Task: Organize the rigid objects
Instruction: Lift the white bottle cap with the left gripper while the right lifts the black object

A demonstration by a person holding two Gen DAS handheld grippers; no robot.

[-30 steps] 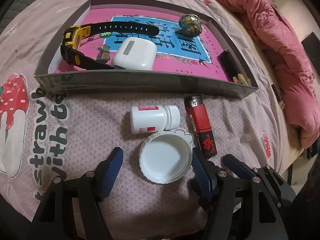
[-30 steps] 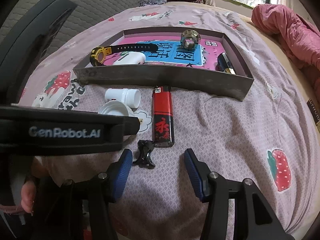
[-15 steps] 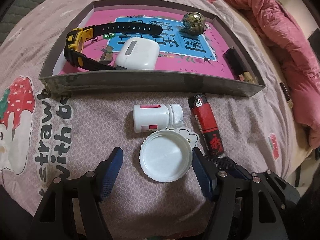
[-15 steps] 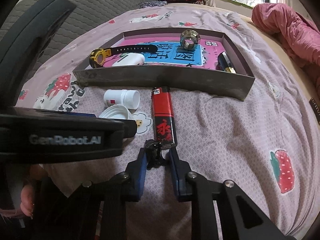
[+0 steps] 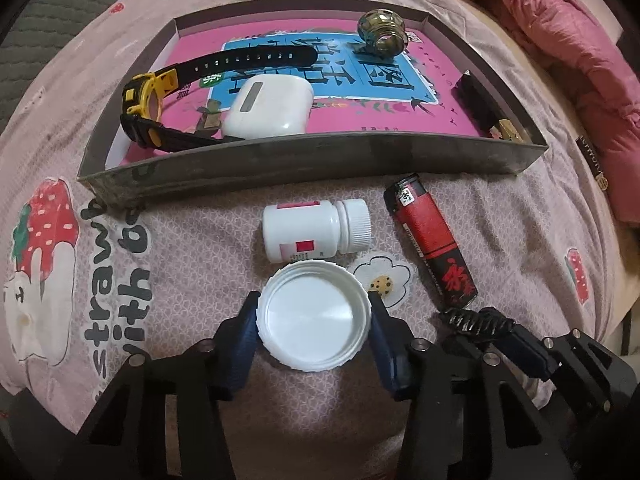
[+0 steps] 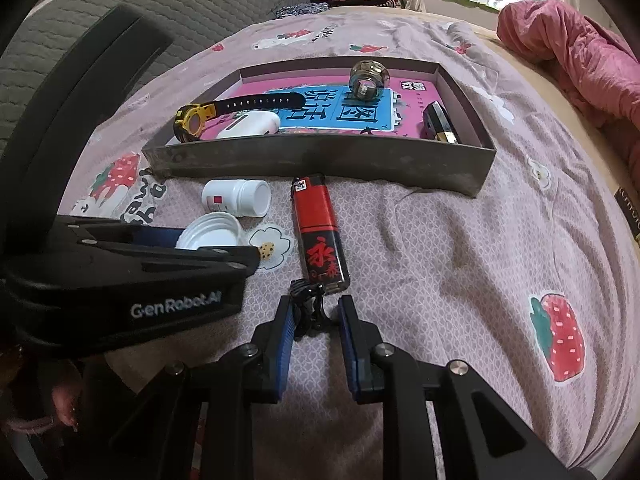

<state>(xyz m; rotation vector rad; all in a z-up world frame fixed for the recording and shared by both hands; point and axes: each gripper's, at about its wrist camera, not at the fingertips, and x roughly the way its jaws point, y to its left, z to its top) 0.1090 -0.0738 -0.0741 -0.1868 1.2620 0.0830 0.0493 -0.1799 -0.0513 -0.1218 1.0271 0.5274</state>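
Observation:
A white lid (image 5: 312, 320) lies open side up on the bedspread between the blue pads of my left gripper (image 5: 313, 305). Its jaws are closing, and both pads touch the lid's rim. My right gripper (image 6: 315, 306) is shut on a small black clip (image 6: 306, 308), just below the foot of a red and black lighter (image 6: 318, 232). A white pill bottle (image 5: 312, 232) lies on its side right behind the lid. Beyond them sits the grey tray (image 5: 312, 156) with a pink book as its floor.
In the tray lie a yellow and black watch (image 5: 148, 92), a white earbud case (image 5: 268, 108), a metallic ball (image 5: 382, 32) and a dark bar (image 5: 480, 104). A pink quilt (image 6: 580, 52) is heaped at the right. The bed's edge runs along the right.
The left gripper moved forward around the lid and its jaws narrowed onto the rim. The right gripper closed on the black clip and has kept still since.

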